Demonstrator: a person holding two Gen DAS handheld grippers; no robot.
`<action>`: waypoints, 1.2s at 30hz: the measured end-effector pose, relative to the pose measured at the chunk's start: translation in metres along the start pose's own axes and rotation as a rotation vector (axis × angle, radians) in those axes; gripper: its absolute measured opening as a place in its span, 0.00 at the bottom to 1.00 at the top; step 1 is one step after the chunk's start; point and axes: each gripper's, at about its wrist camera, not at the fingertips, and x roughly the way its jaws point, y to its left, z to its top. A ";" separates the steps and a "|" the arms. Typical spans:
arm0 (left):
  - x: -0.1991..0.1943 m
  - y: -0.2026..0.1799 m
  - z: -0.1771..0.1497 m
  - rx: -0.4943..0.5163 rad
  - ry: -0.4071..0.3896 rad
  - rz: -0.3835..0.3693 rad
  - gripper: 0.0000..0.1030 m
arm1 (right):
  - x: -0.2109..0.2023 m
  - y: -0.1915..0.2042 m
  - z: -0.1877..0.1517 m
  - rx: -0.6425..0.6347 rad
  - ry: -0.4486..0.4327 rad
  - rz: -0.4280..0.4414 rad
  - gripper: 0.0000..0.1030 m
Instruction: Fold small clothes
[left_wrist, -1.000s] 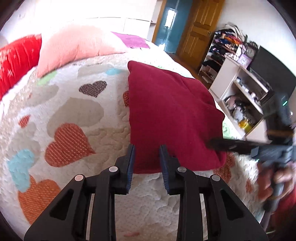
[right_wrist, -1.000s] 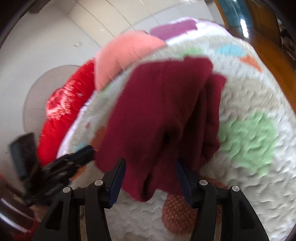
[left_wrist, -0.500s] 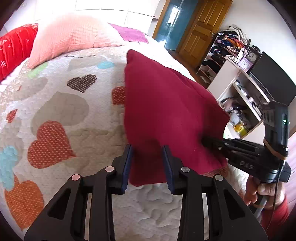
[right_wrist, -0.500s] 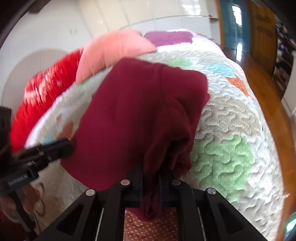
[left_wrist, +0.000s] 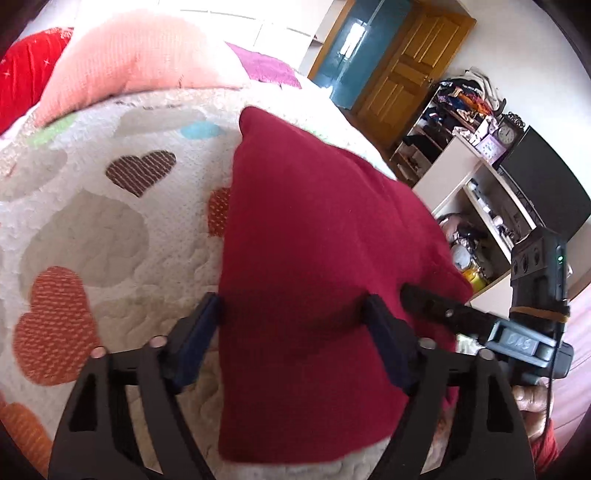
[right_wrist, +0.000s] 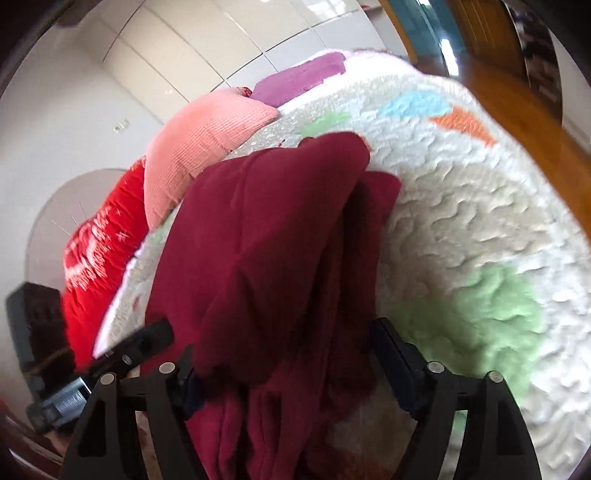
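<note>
A: What has changed at the left gripper (left_wrist: 291, 314)?
B: Its fingers, pinching the cloth (left_wrist: 314, 277) a moment ago, are spreading; cloth lies centre frame on the quilt (left_wrist: 92, 229).
A: And the right gripper (right_wrist: 284, 354)?
B: Opening too, cloth loose between. This fold looks released.

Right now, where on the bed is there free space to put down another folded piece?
Bare heart-patterned quilt lies left of the dark red folded garment, up to the salmon-pink knitted pillow. In the right wrist view, quilt right of the garment, around the green patch, is free. The near edge is crowded: both grippers straddle the garment, jaws opening.
</note>
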 end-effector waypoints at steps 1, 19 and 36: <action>0.007 0.001 -0.001 -0.002 0.013 -0.007 0.80 | 0.002 -0.001 0.000 0.010 -0.005 0.018 0.64; -0.109 0.008 -0.115 -0.023 0.051 0.087 0.50 | -0.043 0.076 -0.093 -0.240 0.142 0.042 0.57; -0.083 0.007 -0.069 0.046 -0.037 0.284 0.63 | -0.016 0.126 -0.081 -0.473 0.062 -0.223 0.29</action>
